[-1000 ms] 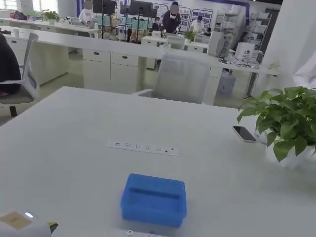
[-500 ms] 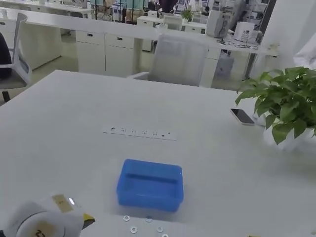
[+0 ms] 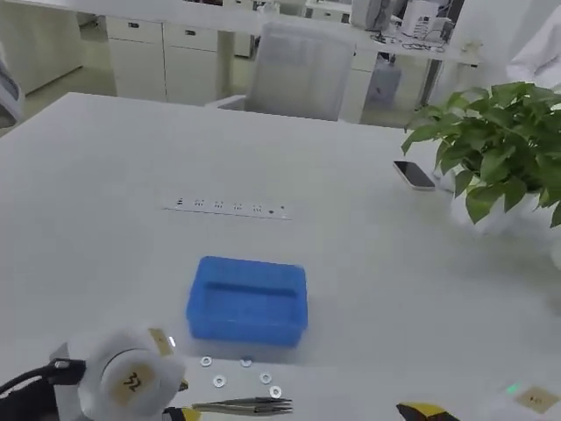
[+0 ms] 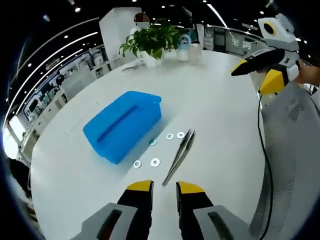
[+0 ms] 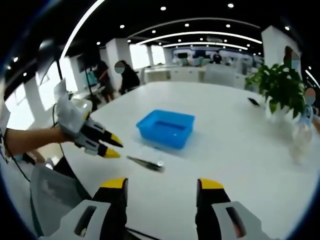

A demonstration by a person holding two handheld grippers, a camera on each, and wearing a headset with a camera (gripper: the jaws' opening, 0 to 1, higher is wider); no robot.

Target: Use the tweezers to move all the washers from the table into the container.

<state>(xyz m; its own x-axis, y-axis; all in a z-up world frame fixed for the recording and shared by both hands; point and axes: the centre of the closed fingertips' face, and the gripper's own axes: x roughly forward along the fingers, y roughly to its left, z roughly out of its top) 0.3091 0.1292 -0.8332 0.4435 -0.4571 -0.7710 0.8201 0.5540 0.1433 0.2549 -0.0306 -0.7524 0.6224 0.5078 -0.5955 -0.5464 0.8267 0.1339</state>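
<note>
An open-plan office stretches behind a wide white table [image 3: 96, 167], with an empty chair [image 3: 302, 70] at its far edge. At the lower left of the head view the left gripper [image 4: 163, 189] hangs low over the tabletop, its jaws only narrowly parted and holding nothing. Further right, a flush power strip [image 3: 230, 208] lies well beyond the blue container [image 3: 248, 300], an open-topped box standing near the table's front edge. Just in front of the container lie 5 washers [image 3: 219, 381], flat and apart from one another. The tweezers [image 3: 244, 405] lie beside them, 1 end close to the nearest washer. The tweezers look thin, light and springy. They are probably best taken across the middle of their 2 legs, where a squeeze closes the tips. Lying flat on the smooth table, they may skid out of a careless pinch. The washers look tiny, hard and slick, so each likely needs nipping at its rim. To the right, the right gripper [image 5: 162, 185] is spread wide and empty, well apart from the tweezers. A phone [image 3: 413, 174] and a potted plant [image 3: 495, 149] sit far off at the right, and nothing appears to stand between washers and container.
</note>
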